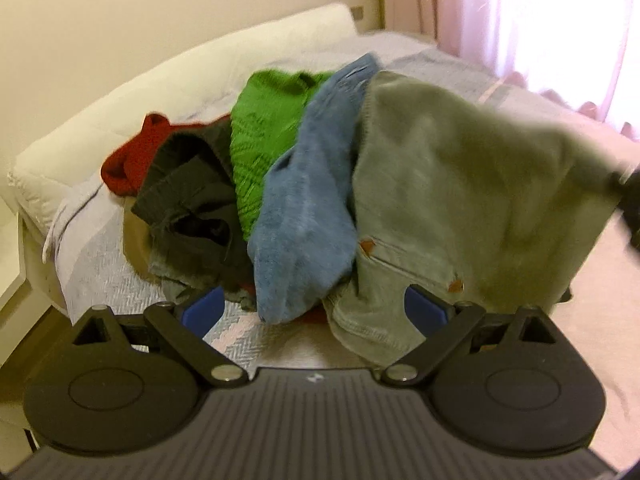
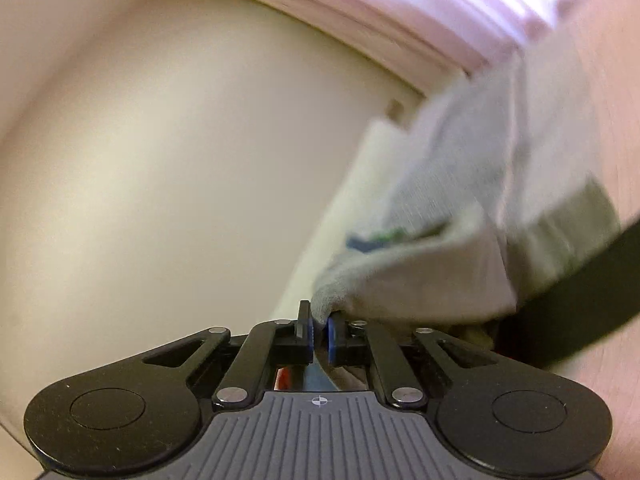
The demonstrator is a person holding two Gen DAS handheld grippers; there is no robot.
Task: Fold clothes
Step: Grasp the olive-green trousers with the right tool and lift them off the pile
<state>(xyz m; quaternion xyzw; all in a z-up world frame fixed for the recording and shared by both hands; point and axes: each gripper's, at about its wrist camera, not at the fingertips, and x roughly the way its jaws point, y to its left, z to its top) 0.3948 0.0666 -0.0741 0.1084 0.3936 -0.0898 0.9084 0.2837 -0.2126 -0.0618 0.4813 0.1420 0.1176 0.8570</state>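
A pile of clothes lies on the bed: a red garment [image 1: 128, 160], a black one [image 1: 188, 200], a green knit [image 1: 264, 128] and a blue one [image 1: 304, 216]. An olive-grey pair of trousers [image 1: 460, 184] with brown pocket tacks is stretched up off the pile toward the right edge, where a dark gripper part [image 1: 630, 200] holds its corner. My left gripper [image 1: 313, 312] stands open low in front of the pile, with the blue hem and the trousers' edge lying between its blue pads untouched. My right gripper [image 2: 319, 322] is shut on a fold of the olive-grey trousers [image 2: 420, 280].
The bed cover [image 1: 104, 272] is grey herringbone, with a white pillow [image 1: 132, 96] along the wall at the back left. A pink curtain [image 1: 540, 20] hangs at the back right. A black band [image 2: 580, 292] crosses the right wrist view at the right.
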